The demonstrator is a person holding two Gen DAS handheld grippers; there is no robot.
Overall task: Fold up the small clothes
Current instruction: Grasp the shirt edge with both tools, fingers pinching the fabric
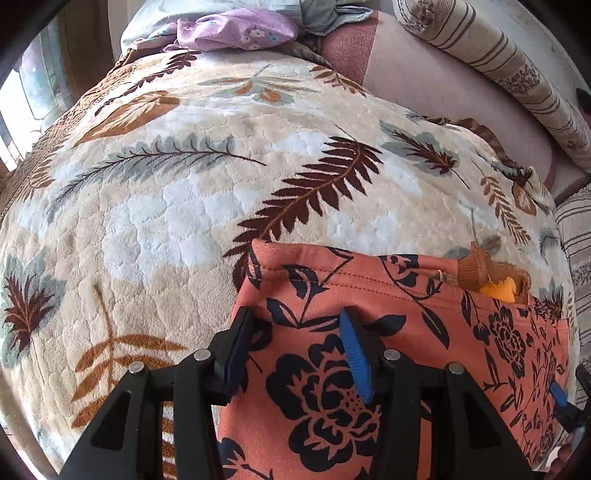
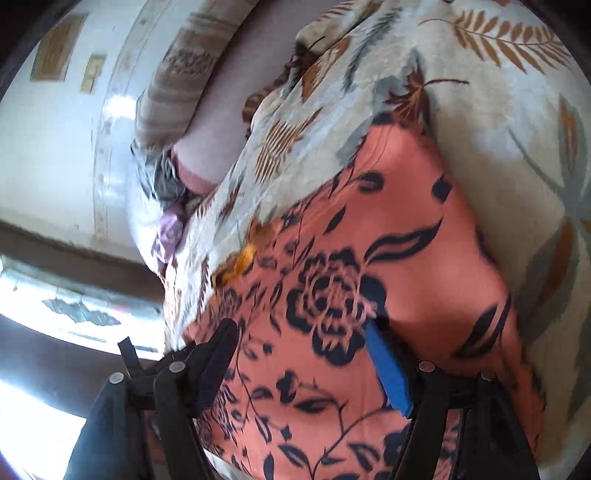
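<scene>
An orange garment with a dark floral print [image 1: 369, 369] [image 2: 369, 229] lies flat on a cream leaf-patterned blanket [image 1: 184, 192] [image 2: 498, 166]. My left gripper [image 1: 295, 325] hovers open over the garment's left edge, with cloth lying beneath its blue pads and nothing pinched. My right gripper [image 2: 301, 328] is also open, low over the garment's other side, and its view is motion-blurred. One blue pad of the right gripper [image 1: 559, 398] shows at the left wrist view's right edge. A brown ribbed cuff with a yellow-orange scrap [image 1: 495, 280] [image 2: 243, 258] pokes out at the garment's far corner.
A purple flowered cloth [image 1: 236, 31] and pale blue bedding lie at the bed's head. A striped bolster [image 1: 480, 59] runs along a pink sheet [image 1: 424, 85] beside the blanket. A bright window [image 2: 74, 306] and a white wall [image 2: 55, 147] lie beyond the bed's edge.
</scene>
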